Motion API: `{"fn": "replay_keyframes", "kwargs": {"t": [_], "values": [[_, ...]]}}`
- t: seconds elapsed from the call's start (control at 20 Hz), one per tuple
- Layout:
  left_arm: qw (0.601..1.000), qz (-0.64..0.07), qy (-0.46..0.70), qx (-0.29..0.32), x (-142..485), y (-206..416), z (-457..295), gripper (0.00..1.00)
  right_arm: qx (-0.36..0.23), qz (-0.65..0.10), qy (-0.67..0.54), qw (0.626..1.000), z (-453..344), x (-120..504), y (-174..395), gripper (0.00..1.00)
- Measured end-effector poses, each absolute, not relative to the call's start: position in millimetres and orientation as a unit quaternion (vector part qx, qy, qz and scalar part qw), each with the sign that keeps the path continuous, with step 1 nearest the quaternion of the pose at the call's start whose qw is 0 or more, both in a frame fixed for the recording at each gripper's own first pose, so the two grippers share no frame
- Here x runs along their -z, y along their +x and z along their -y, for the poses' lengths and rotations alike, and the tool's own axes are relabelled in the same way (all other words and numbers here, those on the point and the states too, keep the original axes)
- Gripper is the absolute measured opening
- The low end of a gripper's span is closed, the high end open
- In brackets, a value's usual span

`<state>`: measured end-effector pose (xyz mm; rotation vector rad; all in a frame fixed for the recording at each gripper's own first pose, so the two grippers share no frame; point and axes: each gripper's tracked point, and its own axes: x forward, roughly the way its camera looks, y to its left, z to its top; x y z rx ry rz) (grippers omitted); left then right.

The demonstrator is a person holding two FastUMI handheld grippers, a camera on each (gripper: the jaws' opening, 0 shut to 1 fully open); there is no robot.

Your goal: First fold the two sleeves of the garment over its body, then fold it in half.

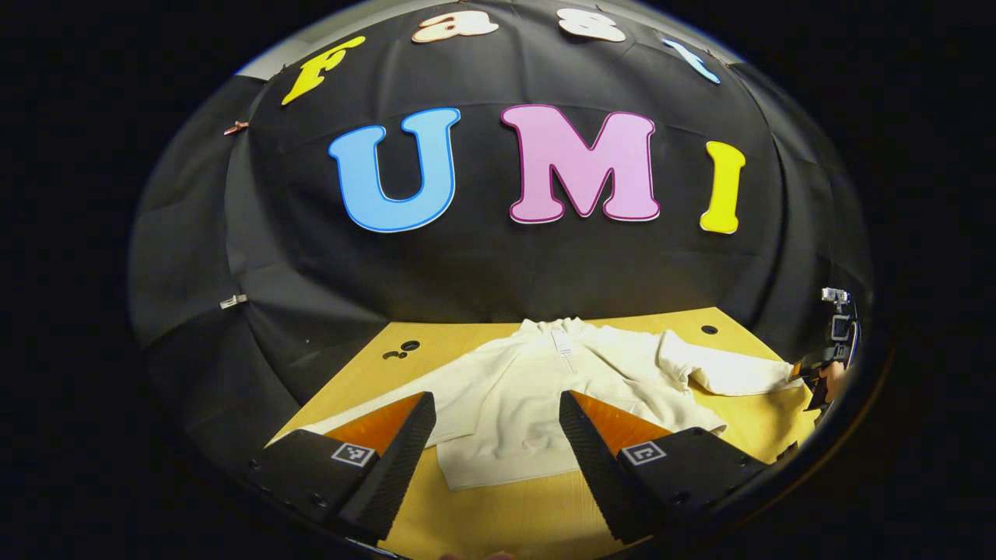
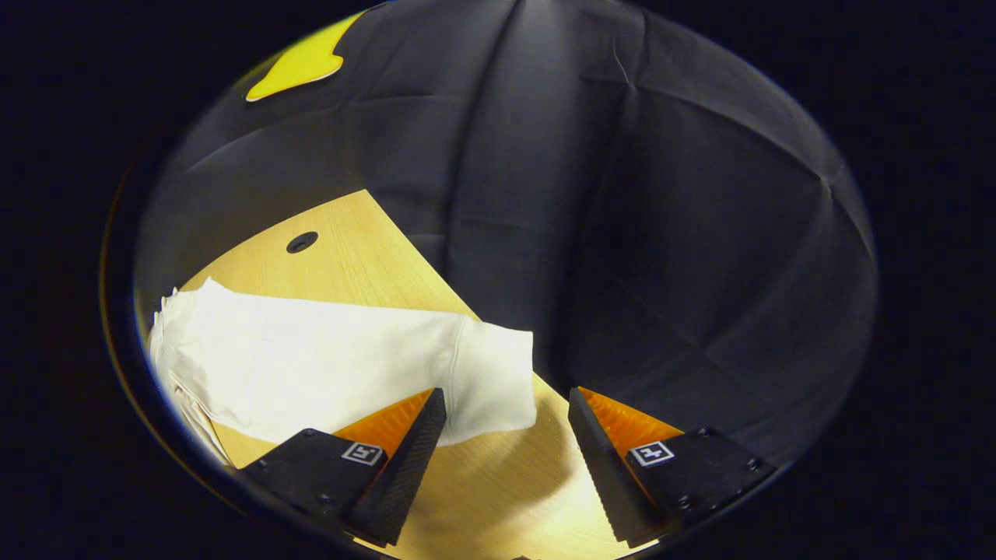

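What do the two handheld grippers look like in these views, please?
Each gripper, left gripper and right gripper, has two wedge-shaped jaws with ribbed inner faces, on dark blocks that each carry a small square black-and-white marker and small screws.

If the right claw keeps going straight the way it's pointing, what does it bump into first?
Probably the cuff end of the white sleeve, or the bare wooden table just beside it. The right claw is open, with the cuff lying just ahead between its fingers. Depth is hard to judge, so it might slide past the cuff's edge.

Wooden table (image 1: 545,521) against black cloth wall (image 2: 661,257)
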<state>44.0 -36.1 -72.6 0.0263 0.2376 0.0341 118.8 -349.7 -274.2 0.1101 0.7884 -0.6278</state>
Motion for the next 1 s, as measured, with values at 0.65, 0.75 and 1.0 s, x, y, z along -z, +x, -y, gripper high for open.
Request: {"fn": "replay_keyframes", "kwargs": {"t": [0.65, 0.75, 1.0], "values": [[0.993, -0.121, 0.012, -0.006, 72, 50, 51, 0.99, 0.271, -0.387, 0.11, 0.875, 335, 283, 124, 0.77], [0.992, -0.124, 0.006, -0.012, 76, 50, 49, 0.99, 0.258, -0.391, 0.102, 0.878, 329, 285, 131, 0.6], [0.991, -0.127, 0.005, -0.028, 79, 48, 40, 0.99, 0.23, -0.397, 0.074, 0.885, 316, 285, 135, 0.22]]}}
